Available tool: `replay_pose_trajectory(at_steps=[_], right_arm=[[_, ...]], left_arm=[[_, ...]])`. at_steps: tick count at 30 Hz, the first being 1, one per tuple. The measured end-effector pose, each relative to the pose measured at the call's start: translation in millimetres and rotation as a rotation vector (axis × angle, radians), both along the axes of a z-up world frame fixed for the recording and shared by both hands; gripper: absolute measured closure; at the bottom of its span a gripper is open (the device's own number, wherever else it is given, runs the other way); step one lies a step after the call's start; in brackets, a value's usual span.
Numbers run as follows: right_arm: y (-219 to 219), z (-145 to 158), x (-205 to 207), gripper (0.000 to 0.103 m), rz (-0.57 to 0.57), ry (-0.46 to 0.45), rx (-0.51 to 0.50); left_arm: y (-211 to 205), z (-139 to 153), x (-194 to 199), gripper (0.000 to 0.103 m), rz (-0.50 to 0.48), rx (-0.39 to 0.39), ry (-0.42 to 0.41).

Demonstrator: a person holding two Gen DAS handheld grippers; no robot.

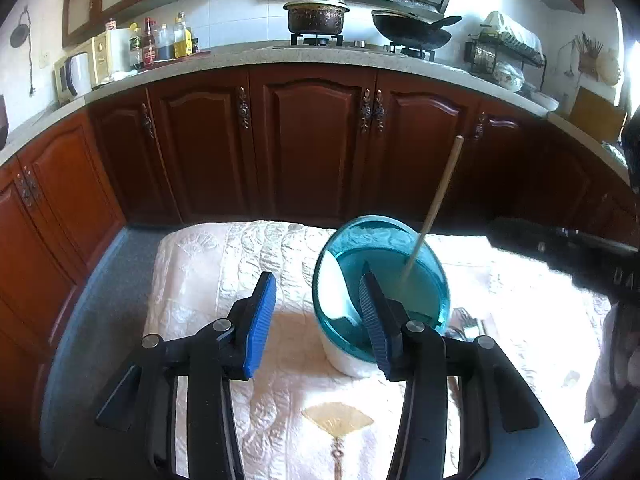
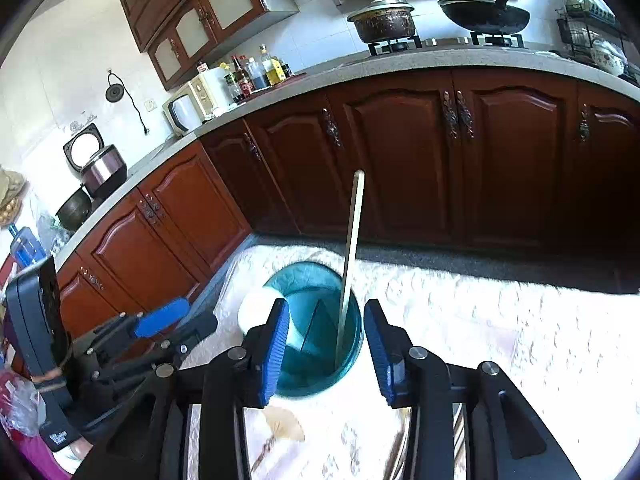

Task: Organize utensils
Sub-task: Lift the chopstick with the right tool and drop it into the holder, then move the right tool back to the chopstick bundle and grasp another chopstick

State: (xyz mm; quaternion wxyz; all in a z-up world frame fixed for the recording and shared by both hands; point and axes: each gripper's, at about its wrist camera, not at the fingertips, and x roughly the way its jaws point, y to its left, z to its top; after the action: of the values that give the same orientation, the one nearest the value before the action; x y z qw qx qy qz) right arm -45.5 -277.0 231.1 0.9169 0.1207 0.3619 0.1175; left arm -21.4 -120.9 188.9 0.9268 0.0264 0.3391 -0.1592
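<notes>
1. My left gripper [image 1: 316, 322] has its jaws partly open with nothing in them. The right pad sits against or just inside the rim of the teal holder [image 1: 382, 280]; I can't tell which.
2. That holder stands on the white cloth [image 1: 208, 264] over the table, and looks tipped towards me. If I pull the left gripper back carelessly, the pad could catch the rim and knock it over.
3. One chopstick [image 2: 350, 256] already stands in the holder, leaning on its rim. A jolt would probably throw it out.
4. My right gripper [image 2: 326, 350] hangs just over the holder's near side, jaws partly open and empty, the chopstick rising beyond the gap. Dropping lower risks hitting it.
5. More cutlery [image 1: 466, 322] lies on the cloth right of the holder, partly hidden behind my left gripper. Reaching blind, I may miss it.
</notes>
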Motion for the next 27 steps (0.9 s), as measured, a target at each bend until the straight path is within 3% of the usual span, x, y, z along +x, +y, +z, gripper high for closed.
replay_pose_trajectory(at_steps=[9,15,19,25,27], right_arm=[[-15,-19,-52,0.065,-0.036,0.050,-0.023],[-60,-75,-76,0.065,-0.131,0.194,-0.037],[-78,-121,-70,0.077,-0.178,0.301,0.002],[-76,-160,-45,0.084,-0.188,0.379,-0.031],[-80,-168,-38,0.088,-0.190,0.384,0.001]], left_arm=[[-7,1,-33,0.049,-0.046,-0.028,0.020],[-14,-9,-54,0.038,-0.097,-0.090,0.068],[-23,-31,-63,0.038,-0.123,-0.083,0.134],[-32,-52,-73,0.038,-0.142,-0.047,0.184],[-35,-57,-73,0.038,-0.144,-0.037,0.195]])
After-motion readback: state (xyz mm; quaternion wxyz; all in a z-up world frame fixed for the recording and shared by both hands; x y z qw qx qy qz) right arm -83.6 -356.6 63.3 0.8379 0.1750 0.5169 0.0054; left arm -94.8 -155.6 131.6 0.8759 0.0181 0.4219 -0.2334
